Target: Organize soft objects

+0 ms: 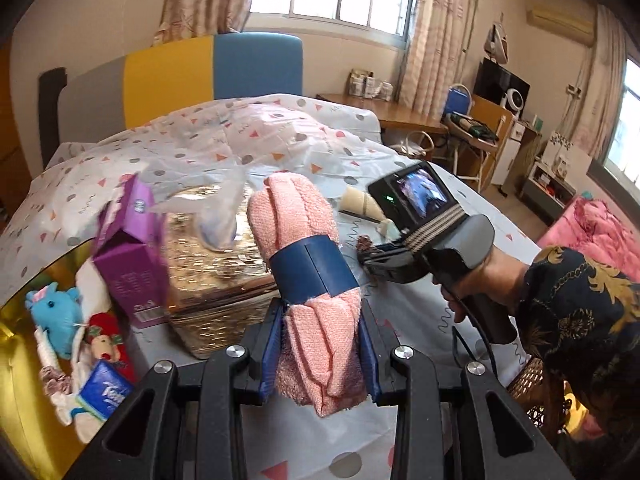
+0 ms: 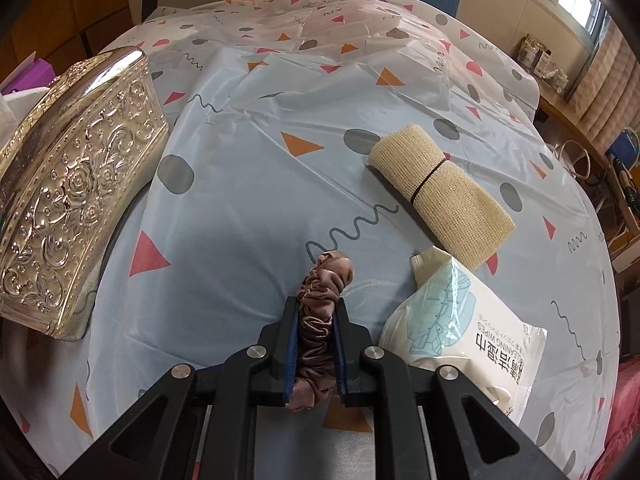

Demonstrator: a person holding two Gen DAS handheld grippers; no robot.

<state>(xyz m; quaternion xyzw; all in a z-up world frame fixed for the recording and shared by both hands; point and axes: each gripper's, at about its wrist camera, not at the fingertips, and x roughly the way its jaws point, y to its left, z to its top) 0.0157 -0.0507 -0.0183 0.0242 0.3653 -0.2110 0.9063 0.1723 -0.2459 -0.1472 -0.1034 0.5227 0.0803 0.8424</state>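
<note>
A rolled pink towel, fluffy and bound by a blue paper band, is clamped between the pads of the left gripper, lifted above the desk. A brown satin scrunchie, crinkled, is pinched in the right gripper. Ahead and right of it lies a beige woven roll; a glossy wipes packet lies just beside its right finger.

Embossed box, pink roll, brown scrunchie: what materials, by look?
Embossed box: metal or metallised plastic, can't tell which; mirror-bright silver-gold relief of roses and scrolls.
Pink roll: terry cloth, looped fuzzy pile, with a smooth blue band, probably paper. Left gripper clamps it.
Brown scrunchie: satin-like fabric, soft sheen on gathered folds. Right gripper pinches it.
</note>
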